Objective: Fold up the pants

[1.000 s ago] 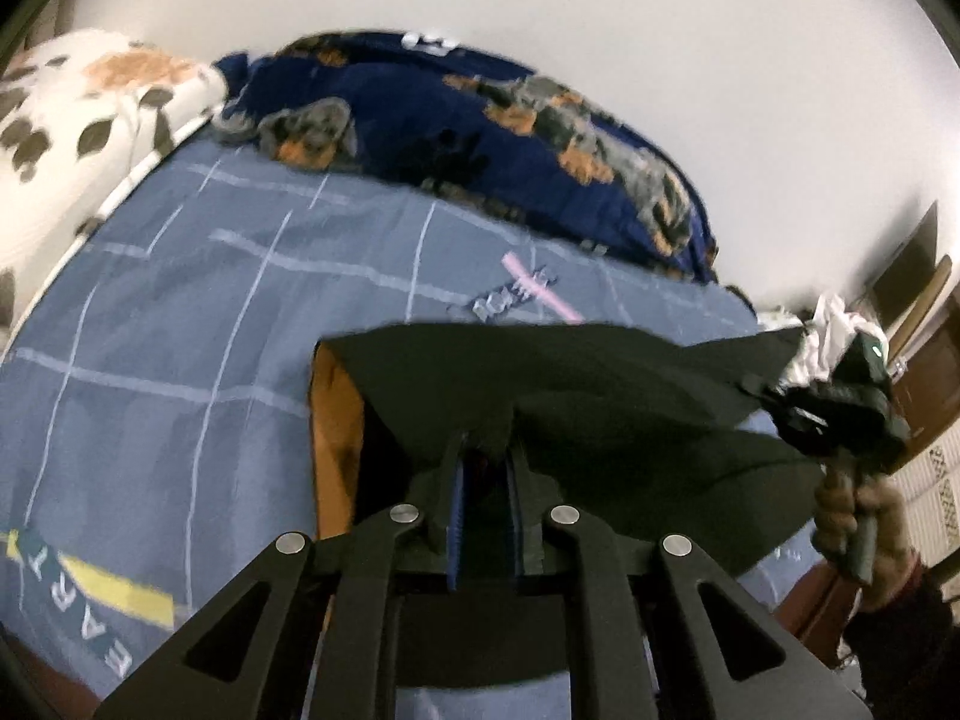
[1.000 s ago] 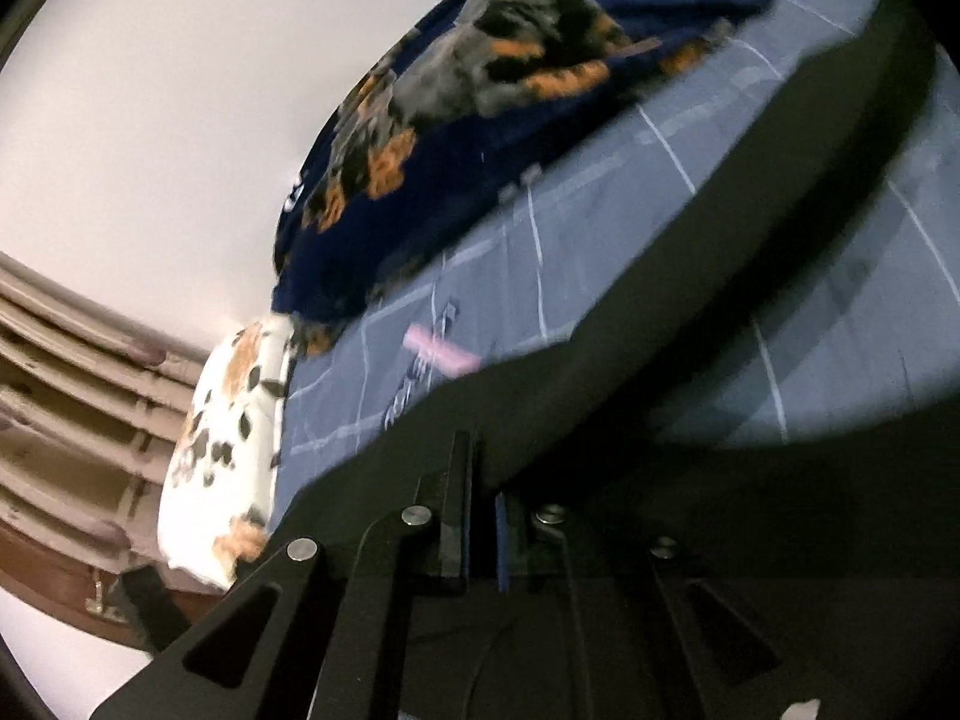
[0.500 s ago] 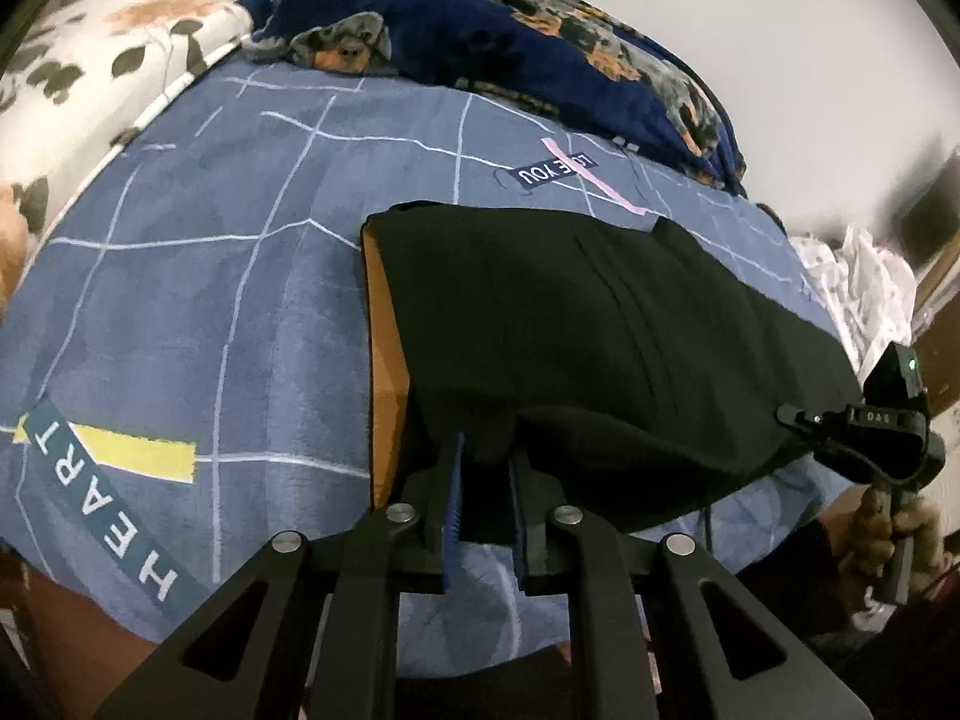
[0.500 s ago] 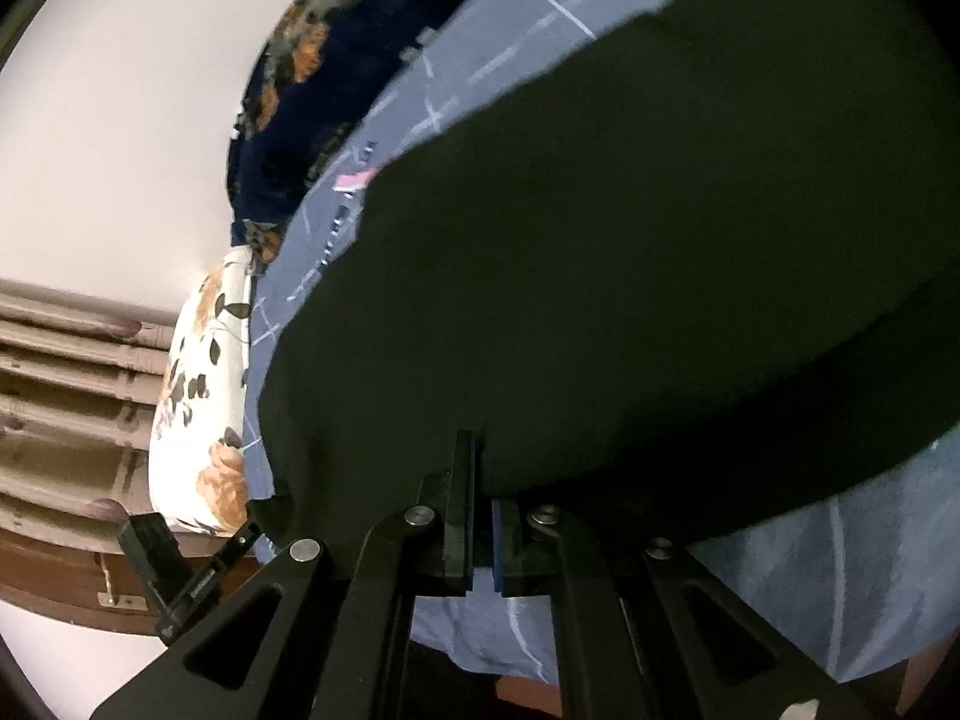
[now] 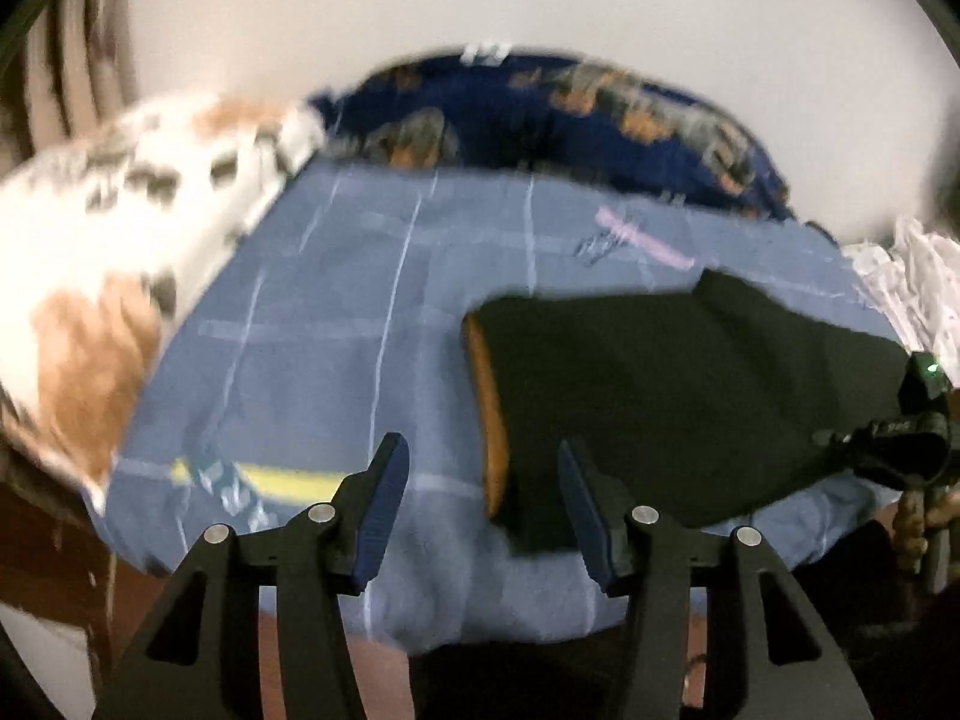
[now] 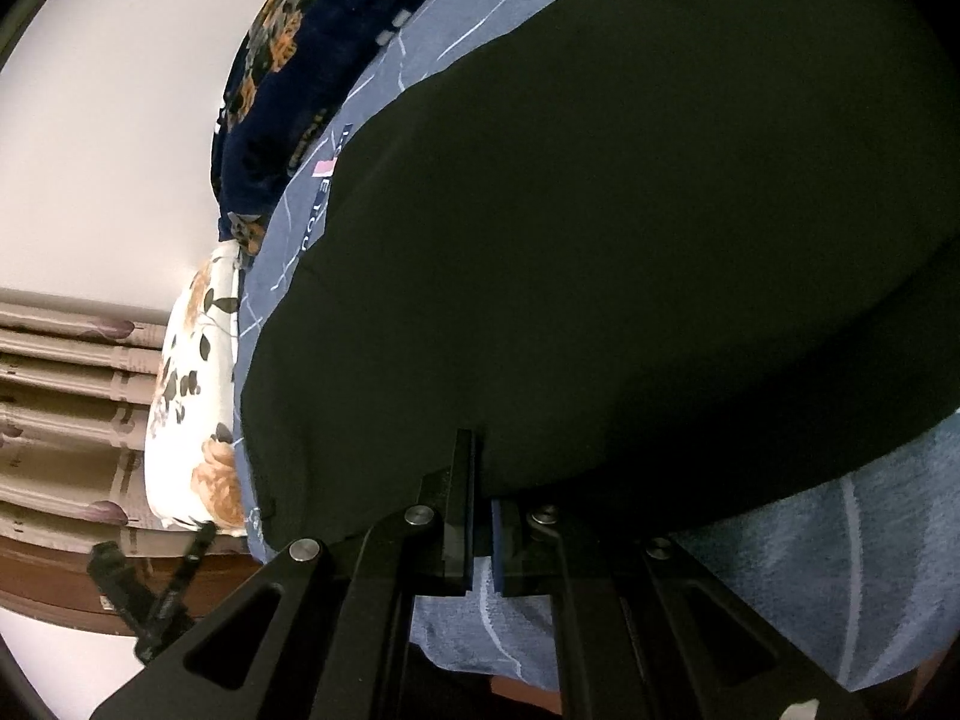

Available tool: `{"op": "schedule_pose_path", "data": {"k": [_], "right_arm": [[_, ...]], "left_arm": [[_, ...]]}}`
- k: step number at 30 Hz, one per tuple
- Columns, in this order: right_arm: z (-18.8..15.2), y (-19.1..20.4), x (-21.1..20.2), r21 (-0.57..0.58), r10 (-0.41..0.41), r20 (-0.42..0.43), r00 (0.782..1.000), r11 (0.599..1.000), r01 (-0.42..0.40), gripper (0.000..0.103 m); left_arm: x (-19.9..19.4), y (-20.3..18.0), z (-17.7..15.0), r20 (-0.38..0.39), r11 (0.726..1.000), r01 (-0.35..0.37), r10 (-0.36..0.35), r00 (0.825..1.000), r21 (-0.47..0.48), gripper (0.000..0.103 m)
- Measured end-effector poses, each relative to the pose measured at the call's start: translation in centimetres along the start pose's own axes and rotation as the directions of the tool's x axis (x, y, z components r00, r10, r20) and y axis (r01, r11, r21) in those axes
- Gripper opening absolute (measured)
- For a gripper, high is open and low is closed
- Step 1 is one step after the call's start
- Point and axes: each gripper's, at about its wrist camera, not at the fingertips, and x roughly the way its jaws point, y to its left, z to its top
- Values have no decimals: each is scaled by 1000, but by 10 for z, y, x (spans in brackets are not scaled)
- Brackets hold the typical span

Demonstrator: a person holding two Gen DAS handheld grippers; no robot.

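Two handheld grippers and one garment, listed nearest first. Left gripper [image 5: 483, 498]: jaws spread wide with nothing between them, hanging above the near edge of the bed [image 5: 312, 324], just left of the garment's near corner; judged freed so that it can take a new hold. Right gripper [image 6: 480, 516]: jaws clenched on the near hem of the black pants [image 6: 600, 240], cloth entering the narrow slot between the blades; probably holding that end in place while the other side is reset. Black pants, also seen from the left wrist [image 5: 660, 390]: lying flat and doubled on the blue grid-patterned bedsheet [image 5: 360, 276], near the front edge of the bed, right of centre; an orange lining strip [image 5: 489, 414] shows along the left fold, suggesting one layer lies over another and a further fold is due. Beyond: white floral pillow [image 5: 120, 228] at the left, dark blue floral blanket [image 5: 540, 114] heaped along the plain wall, pale crumpled laundry [image 5: 912, 288] at the far right. View notes: only the left wrist camera shows the garment's whole outline, the orange strip and the right gripper's body at its right end; only the right wrist camera shows the clamped hem close up and a ridged wooden headboard [image 6: 66, 396] behind the pillow. Motion blur softens the left wrist picture.
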Motion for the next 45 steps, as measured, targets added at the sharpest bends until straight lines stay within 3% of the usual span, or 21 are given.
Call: {"op": "schedule_pose_path", "data": {"k": [5, 8, 10, 12, 16, 18, 23, 29, 34, 37, 43, 45], "right_arm": [[-2, 0, 0, 3, 9, 1, 1000, 1000, -9, 5], [-3, -1, -1, 3, 19, 4, 1000, 1000, -19, 5], [-4, -2, -1, -6, 30, 10, 999, 1000, -30, 5], [-5, -2, -2, -19, 46, 14, 999, 999, -46, 8], [0, -12, -15, -13, 109, 47, 993, 994, -108, 9], [8, -24, -30, 12, 127, 106, 986, 992, -129, 10], [40, -74, -86, 87, 103, 302, 948, 987, -134, 13], [70, -172, -161, 281, 74, 516, 854, 926, -250, 14], [96, -234, -202, 358, 27, 583, 812, 888, -287, 12], [107, -255, -212, 357, 59, 595, 801, 874, -330, 10], [127, -264, -224, 343, 48, 614, 788, 883, -321, 9], [132, -263, -224, 353, 21, 605, 796, 889, -291, 0]], "left_arm": [[41, -47, 20, -71, 990, 137, -135, 988, 26, 54], [90, -73, 11, -189, 979, 202, -194, 963, 23, 54], [112, -81, 0, -245, 981, 195, -186, 952, 10, 54], [111, -83, -5, -212, 984, 179, -172, 962, 17, 54], [109, -84, -8, -218, 985, 170, -160, 963, 26, 54], [111, -85, -7, -220, 984, 170, -157, 963, 43, 54], [115, -84, -8, -225, 982, 187, -177, 958, 23, 54], [115, -86, -9, -222, 984, 179, -171, 960, 17, 54], [115, -92, -11, -218, 986, 159, -146, 965, 44, 55], [115, -92, -11, -217, 986, 160, -147, 965, 45, 58], [116, -96, -12, -210, 987, 147, -129, 969, 70, 59], [116, -97, -13, -207, 987, 144, -126, 970, 74, 59]]}}
